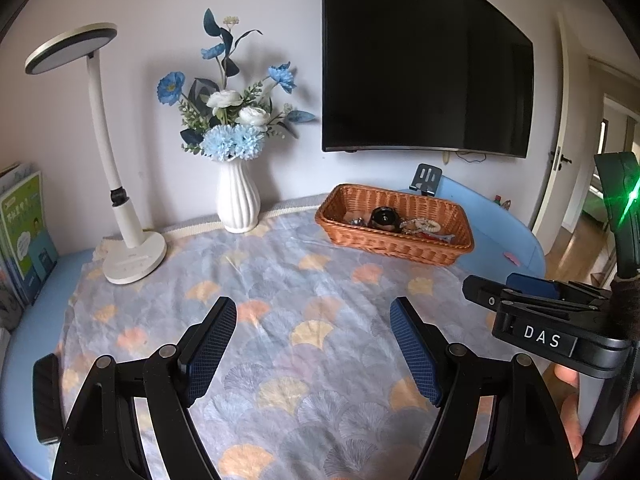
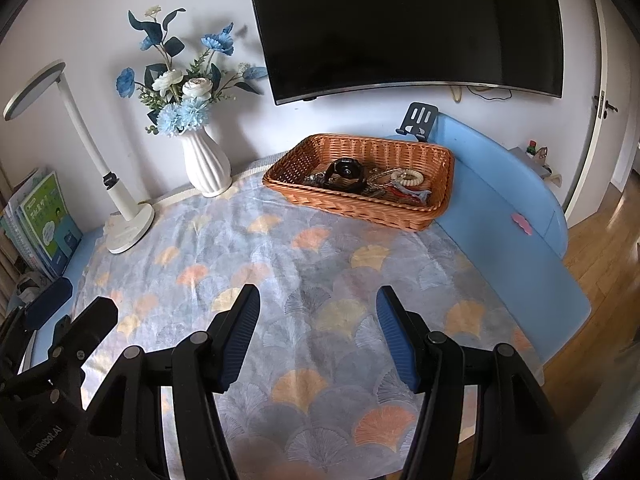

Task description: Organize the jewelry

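Where legible, "DAS" on right gripper; perhaps "BenRobot.AI" on left gripper.

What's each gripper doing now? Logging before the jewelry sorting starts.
Left gripper: open, holding nothing.
Right gripper: open, holding nothing.

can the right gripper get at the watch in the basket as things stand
Probably yes. The right gripper is open and empty, only bare cloth lies between it and the basket, and the watch sits uncovered on top.
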The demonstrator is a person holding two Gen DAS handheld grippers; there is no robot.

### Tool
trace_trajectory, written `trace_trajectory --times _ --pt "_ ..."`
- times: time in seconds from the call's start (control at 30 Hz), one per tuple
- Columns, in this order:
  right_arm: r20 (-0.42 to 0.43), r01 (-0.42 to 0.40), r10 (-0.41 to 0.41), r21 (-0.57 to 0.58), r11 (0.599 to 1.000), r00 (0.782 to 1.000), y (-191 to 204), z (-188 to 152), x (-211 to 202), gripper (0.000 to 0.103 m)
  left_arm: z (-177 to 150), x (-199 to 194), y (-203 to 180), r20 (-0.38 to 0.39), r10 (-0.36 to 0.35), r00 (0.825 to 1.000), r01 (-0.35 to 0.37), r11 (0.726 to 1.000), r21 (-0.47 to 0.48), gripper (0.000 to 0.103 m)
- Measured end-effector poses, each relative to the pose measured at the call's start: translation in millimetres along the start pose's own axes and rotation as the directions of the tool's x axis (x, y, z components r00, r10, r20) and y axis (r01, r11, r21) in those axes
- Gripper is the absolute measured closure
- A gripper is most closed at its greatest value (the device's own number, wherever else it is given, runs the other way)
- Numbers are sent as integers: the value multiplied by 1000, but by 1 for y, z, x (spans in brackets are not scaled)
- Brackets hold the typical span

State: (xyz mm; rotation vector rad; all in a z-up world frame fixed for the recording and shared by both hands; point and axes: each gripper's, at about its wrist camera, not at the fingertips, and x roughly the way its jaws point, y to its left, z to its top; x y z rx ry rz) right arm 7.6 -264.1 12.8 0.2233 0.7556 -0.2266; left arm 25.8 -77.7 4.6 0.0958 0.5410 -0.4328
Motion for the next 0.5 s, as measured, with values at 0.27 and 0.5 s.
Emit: trace_trajectory --times 0.27,0.5 --pt "-10 -2 2 2 1000 1000 0 -1 4 40 0 2 2 -3 -10 1000 10 1000 -8 23" --pt "-15 -3 3 -10 1000 1000 3 0 7 40 -1 -4 2 63 61 996 -62 998 15 23"
